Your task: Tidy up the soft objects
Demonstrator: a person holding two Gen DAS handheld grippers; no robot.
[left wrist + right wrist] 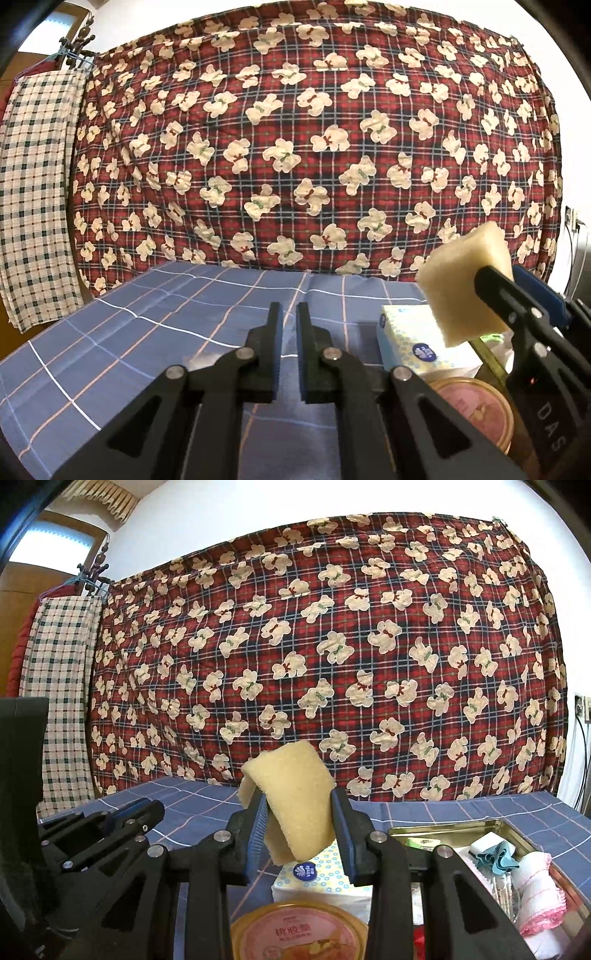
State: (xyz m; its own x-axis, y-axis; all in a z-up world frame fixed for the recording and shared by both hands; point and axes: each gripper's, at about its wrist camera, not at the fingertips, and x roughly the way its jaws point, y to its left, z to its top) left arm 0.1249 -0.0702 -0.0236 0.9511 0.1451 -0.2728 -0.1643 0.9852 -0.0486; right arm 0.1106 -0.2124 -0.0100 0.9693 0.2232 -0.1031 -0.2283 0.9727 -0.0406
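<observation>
Sponge [291, 805] in transit: your right gripper [301, 823] is pinching it aloft, left gripper [290, 354] idling pressed together and empty, so you are needing to lower it into the tin [517, 834] beyond-right.

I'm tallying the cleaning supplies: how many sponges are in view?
1. The yellow sponge is pinched and folded in the right tongs, held up above the tissue pack. More could be hidden in the crowded gold tin.
</observation>
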